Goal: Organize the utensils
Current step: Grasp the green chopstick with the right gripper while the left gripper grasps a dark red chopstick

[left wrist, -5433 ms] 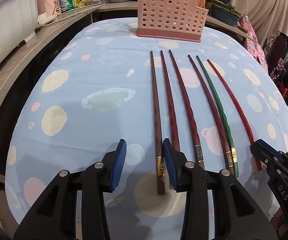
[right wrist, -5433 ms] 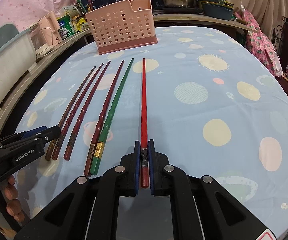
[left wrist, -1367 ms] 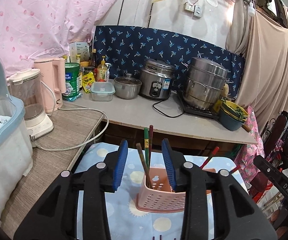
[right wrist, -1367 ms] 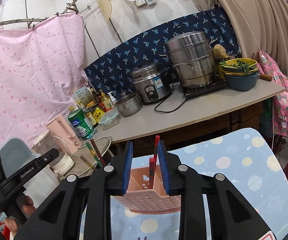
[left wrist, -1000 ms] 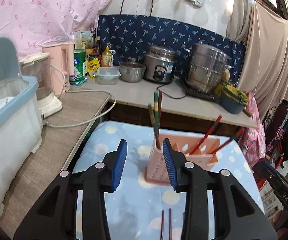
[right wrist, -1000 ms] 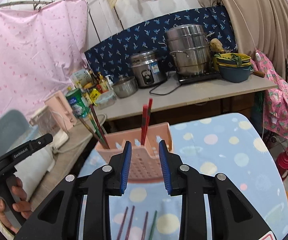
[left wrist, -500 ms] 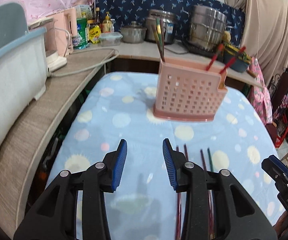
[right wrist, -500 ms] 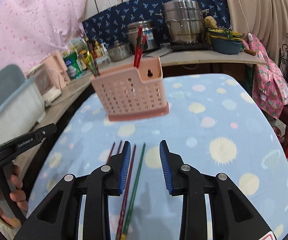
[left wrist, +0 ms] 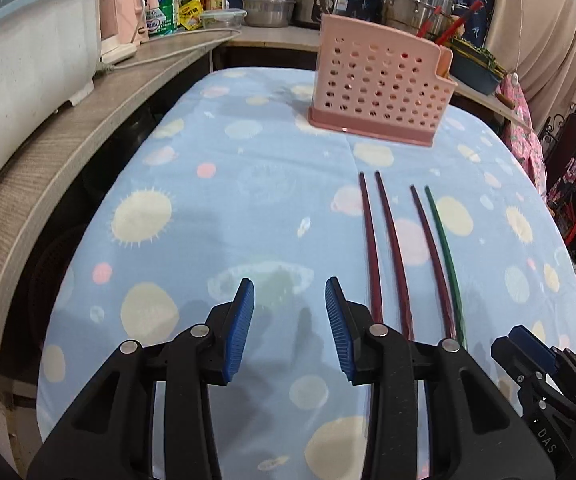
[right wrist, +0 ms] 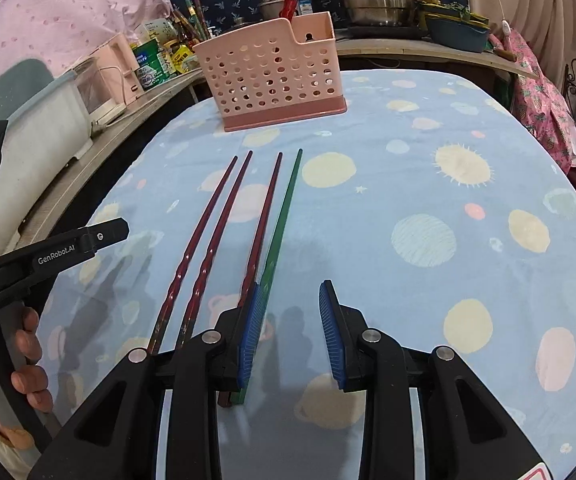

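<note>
Three dark red chopsticks [left wrist: 372, 240] [right wrist: 204, 220] and one green chopstick [left wrist: 446, 252] [right wrist: 284, 208] lie side by side on the blue planet-print cloth [left wrist: 216, 184]. A pink perforated holder [left wrist: 380, 80] [right wrist: 276, 72] stands at the far end with several chopsticks upright in it. My left gripper [left wrist: 290, 308] hangs open over bare cloth, left of the leftmost red stick. My right gripper [right wrist: 288, 320] is open with nothing between its pads; the green stick runs under its left finger [right wrist: 250, 328].
A wooden counter [left wrist: 48, 152] with a white tub [left wrist: 20, 52] runs along the left. Pots, a rice cooker and bottles stand on the shelf [left wrist: 272, 32] behind the holder. A hand [right wrist: 24, 360] holds the left gripper's handle. The right gripper's tip [left wrist: 528, 352] shows at the lower right.
Both grippers have come down from above the holder and tilted towards the cloth. The chopsticks on the cloth now lie close in front of them. The jaws stay as they were.
</note>
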A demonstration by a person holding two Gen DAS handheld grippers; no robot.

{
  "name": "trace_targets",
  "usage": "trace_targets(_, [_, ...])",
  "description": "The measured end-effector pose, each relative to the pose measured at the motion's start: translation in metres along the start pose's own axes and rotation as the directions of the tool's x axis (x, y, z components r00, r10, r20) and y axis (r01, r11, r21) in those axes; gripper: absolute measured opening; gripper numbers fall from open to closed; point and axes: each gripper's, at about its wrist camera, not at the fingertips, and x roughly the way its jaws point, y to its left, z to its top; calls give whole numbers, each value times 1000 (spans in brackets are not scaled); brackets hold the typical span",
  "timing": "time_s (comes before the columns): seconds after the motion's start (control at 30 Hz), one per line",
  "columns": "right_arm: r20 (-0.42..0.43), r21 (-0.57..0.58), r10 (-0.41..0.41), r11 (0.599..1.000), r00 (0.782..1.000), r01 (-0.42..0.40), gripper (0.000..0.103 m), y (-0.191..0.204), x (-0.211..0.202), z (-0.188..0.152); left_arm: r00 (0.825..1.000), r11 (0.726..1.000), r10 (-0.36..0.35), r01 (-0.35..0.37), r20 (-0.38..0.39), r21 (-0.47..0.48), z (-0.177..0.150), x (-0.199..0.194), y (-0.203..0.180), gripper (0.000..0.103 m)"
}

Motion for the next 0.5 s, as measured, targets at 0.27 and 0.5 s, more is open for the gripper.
trace_targets(0.27, [-30, -3, 5, 1000, 1000, -5, 30, 7, 6, -16, 999, 1000, -8, 8, -32, 11, -17, 1, -4, 35])
trace_targets(0.5, [-37, -14, 4, 1000, 999, -4, 30, 12, 10, -21, 999, 1000, -11, 12, -41, 18, -23, 1, -6, 35])
